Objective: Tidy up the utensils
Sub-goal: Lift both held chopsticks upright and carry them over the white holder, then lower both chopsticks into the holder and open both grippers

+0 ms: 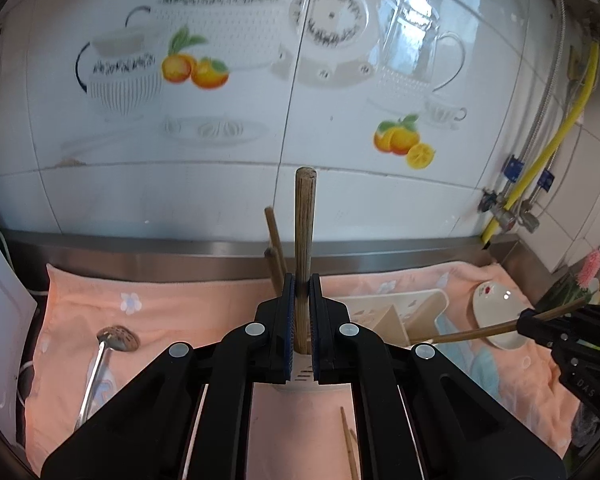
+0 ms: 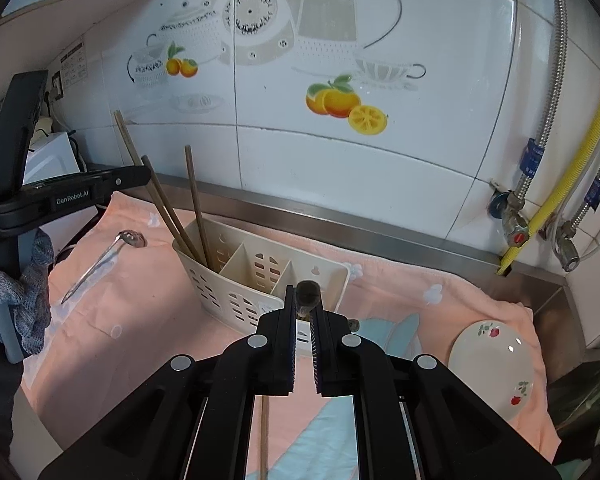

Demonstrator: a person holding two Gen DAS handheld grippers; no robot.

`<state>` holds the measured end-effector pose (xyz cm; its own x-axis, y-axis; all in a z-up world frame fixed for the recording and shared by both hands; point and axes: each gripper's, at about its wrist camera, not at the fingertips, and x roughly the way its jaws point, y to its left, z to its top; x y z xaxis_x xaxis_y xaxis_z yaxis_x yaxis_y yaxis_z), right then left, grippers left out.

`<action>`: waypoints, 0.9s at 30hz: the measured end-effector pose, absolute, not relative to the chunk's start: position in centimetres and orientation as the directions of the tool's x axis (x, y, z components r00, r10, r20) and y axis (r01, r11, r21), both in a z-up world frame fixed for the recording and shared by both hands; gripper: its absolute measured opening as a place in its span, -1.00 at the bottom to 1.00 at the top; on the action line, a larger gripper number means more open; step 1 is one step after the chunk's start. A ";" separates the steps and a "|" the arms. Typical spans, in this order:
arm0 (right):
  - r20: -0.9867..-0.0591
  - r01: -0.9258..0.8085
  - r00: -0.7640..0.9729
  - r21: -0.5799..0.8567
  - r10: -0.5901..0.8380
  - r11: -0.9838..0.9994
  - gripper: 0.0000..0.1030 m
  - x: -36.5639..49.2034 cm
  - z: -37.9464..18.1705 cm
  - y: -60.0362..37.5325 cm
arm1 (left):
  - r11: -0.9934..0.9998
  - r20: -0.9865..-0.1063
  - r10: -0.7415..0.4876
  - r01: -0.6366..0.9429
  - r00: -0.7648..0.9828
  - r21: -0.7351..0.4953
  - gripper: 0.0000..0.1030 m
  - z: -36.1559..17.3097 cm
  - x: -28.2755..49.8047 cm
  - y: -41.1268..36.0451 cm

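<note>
Three wooden chopsticks (image 2: 168, 208) stand tilted in the left compartment of a cream plastic utensil caddy (image 2: 236, 280), centre of the right wrist view. A fourth chopstick (image 1: 305, 256) stands upright, clamped between the closed fingers of the left gripper (image 1: 303, 304). The right gripper (image 2: 306, 320) pinches a fifth chopstick (image 2: 308, 292), seen end-on. One more chopstick (image 2: 264, 436) lies at the bottom, on a peach floral towel (image 2: 140, 304) covering a steel counter below white tiles printed with teapots and oranges. One slotted spoon (image 2: 100, 260) lies left; one flowered plate (image 2: 492, 364) lower right.
</note>
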<state>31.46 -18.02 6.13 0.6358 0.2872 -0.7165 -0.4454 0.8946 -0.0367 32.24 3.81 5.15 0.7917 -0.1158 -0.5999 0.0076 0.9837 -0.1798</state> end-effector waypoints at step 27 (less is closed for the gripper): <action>-0.738 -0.432 0.615 -0.023 0.276 0.902 -0.87 33.1 4.5 -17.7 | 0.983 -0.654 -0.110 -0.015 0.748 -0.182 -0.85 2.7 33.3 4.5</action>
